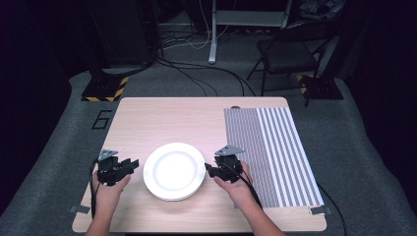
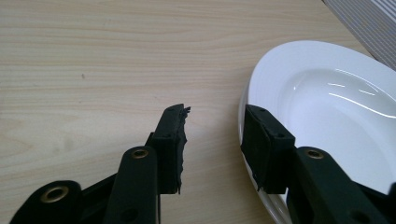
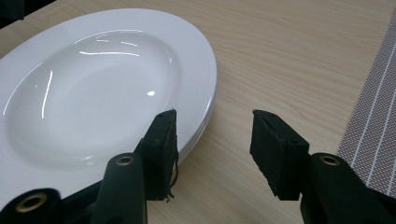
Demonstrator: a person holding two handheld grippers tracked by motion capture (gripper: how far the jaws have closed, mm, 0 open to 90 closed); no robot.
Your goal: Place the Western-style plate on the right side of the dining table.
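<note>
On my left side, my left gripper (image 1: 129, 166) rests low on the worktop (image 1: 147, 118), just beside the left rim of the white plate (image 1: 174, 171). In the left gripper view its jaws stand wide open and hold nothing; one pad is over bare wood and the other is above the edge of the plate (image 2: 327, 93), so the rim lies almost between them.

The plate is in the middle of the near part of the worktop, between my two hands. From its edge I think it may be two plates stacked, but I cannot tell for sure.

On the right side of the plate, my right gripper (image 1: 211, 169) points at the right rim. Its jaws are also wide open and empty. In the right gripper view the plate (image 3: 93, 84) fills the left part, one pad is over the rim and the other is over wood. Further right lies the striped mat (image 1: 275, 152), apart from the plate.

I judge the step in hand is to take the plate by both rims. To do it well, I should bring each lower pad under the rim, close both sides at the same time, and keep the plate level, because the glazed surface is probably slippery.
</note>
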